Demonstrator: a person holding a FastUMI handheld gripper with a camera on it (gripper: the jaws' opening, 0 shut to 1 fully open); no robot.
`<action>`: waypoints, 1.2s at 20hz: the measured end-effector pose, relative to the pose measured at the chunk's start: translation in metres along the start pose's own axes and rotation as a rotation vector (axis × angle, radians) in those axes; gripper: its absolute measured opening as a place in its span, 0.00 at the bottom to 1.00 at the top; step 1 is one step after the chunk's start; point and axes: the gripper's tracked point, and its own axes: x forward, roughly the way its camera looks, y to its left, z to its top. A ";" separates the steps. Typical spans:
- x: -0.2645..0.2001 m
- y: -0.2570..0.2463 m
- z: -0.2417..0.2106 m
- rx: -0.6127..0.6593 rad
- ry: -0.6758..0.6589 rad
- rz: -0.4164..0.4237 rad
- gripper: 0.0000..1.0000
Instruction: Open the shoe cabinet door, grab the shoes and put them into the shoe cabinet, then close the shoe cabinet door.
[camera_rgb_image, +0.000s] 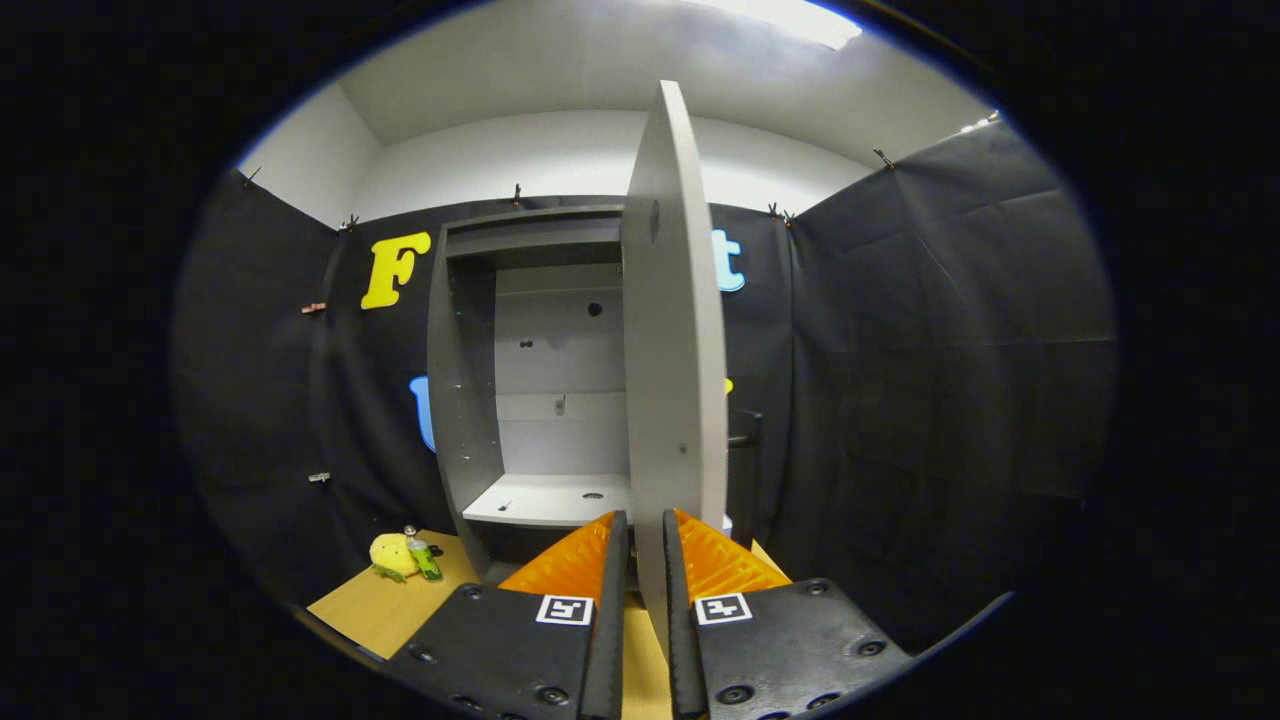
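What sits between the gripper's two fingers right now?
In the gripper view, the free edge of the open cabinet door stands between the fingers of the gripper; whether both press on it is unclear.

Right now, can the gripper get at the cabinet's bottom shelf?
Probably not yet: the gripper has its fingers on the open door's edge. The shelf lies open beyond, left of the door.

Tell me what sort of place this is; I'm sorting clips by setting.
Likely a staged recording booth, not a home: black cloth walls clipped up, a lone grey shoe cabinet on a wooden table, its door between the jaws.
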 end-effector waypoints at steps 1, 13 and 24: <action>-0.001 0.000 -0.002 0.002 0.007 0.000 0.22; 0.009 0.078 -0.098 -0.017 0.185 0.117 0.23; 0.019 0.157 -0.344 -0.019 0.650 0.061 0.23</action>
